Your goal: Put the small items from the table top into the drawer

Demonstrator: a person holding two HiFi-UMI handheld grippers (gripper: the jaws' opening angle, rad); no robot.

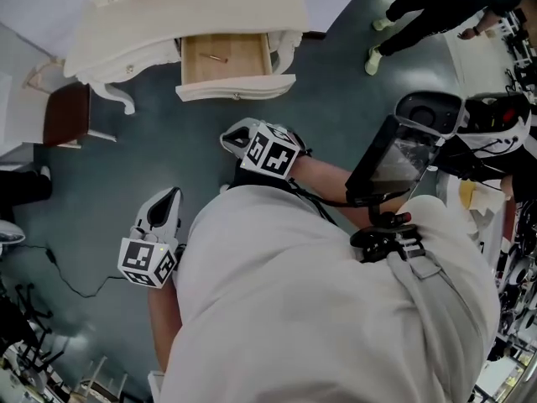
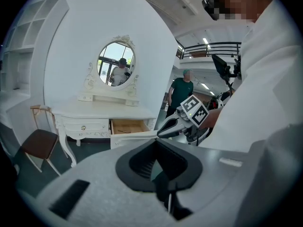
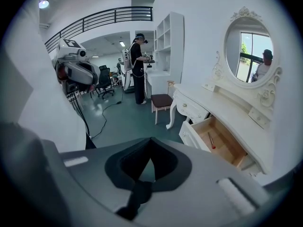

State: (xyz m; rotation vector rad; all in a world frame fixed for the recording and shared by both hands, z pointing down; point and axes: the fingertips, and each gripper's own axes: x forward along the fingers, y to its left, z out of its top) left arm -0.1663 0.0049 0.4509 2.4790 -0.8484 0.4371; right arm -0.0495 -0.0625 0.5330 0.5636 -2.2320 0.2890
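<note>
The white dressing table [image 1: 210, 7] stands at the top of the head view with its wooden drawer [image 1: 225, 59] pulled open. A thin pen-like item [image 1: 216, 58] lies inside it, seen also in the right gripper view [image 3: 211, 141]. I stand back from the table over the dark floor. My left gripper [image 1: 172, 196] hangs low at the left, jaws together and holding nothing. My right gripper [image 1: 237, 138] is higher, closer to the drawer, also shut and holding nothing. The left gripper view shows the right gripper [image 2: 165, 129] in front of the drawer [image 2: 128, 126].
A brown-seated chair [image 1: 67, 114] stands left of the table. A person in dark clothes [image 1: 436, 7] walks at the top right. A cable [image 1: 75, 284] trails over the floor at lower left. An oval mirror [image 2: 116, 63] tops the table. Shelving and office chairs stand farther back.
</note>
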